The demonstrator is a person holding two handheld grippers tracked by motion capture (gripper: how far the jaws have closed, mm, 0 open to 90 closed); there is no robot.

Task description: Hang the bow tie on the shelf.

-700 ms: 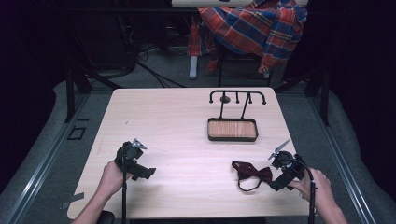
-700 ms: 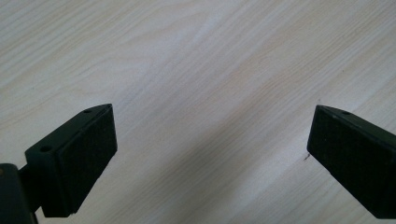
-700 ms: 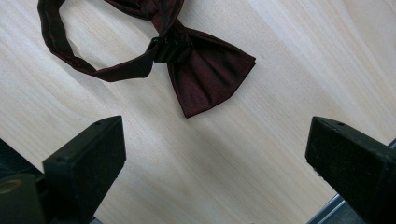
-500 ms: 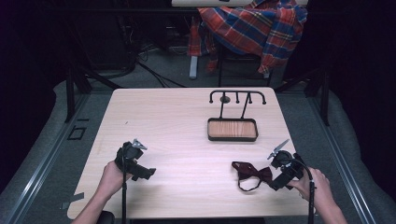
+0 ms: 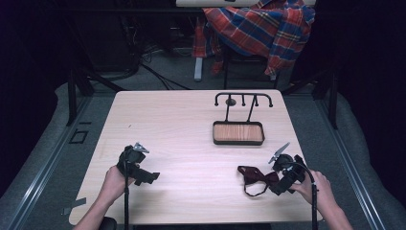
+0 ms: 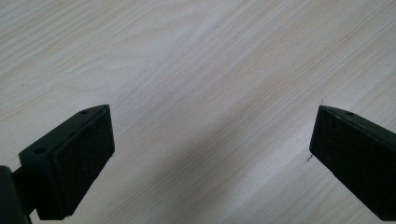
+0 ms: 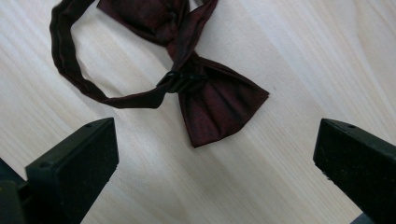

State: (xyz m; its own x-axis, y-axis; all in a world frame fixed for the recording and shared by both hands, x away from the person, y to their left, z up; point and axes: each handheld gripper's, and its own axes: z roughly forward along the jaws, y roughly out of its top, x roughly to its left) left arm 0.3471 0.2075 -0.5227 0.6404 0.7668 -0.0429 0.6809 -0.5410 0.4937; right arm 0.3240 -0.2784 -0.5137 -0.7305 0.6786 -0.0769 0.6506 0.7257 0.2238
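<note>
Light wood table (image 5: pixel 191 124). Dark red bow tie (image 5: pixel 256 178) lies near the front right corner, strap looped toward the front edge. Right gripper (image 5: pixel 280 181) just beside it, held by a hand (image 5: pixel 318 189). Left gripper (image 5: pixel 143 176) near the front left corner. Wooden tray (image 5: pixel 238 132) with black hook rack (image 5: pixel 242 99) toward the back right. Plaid shirt (image 5: pixel 258 28) on a chair behind the table.

No readable text, label, brand, number or sign appears anywhere.

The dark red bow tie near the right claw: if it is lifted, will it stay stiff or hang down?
The bow tie looks like thin folded cloth, so it probably droops. Its strap loop lies limp and would likely dangle. It seems light.
</note>
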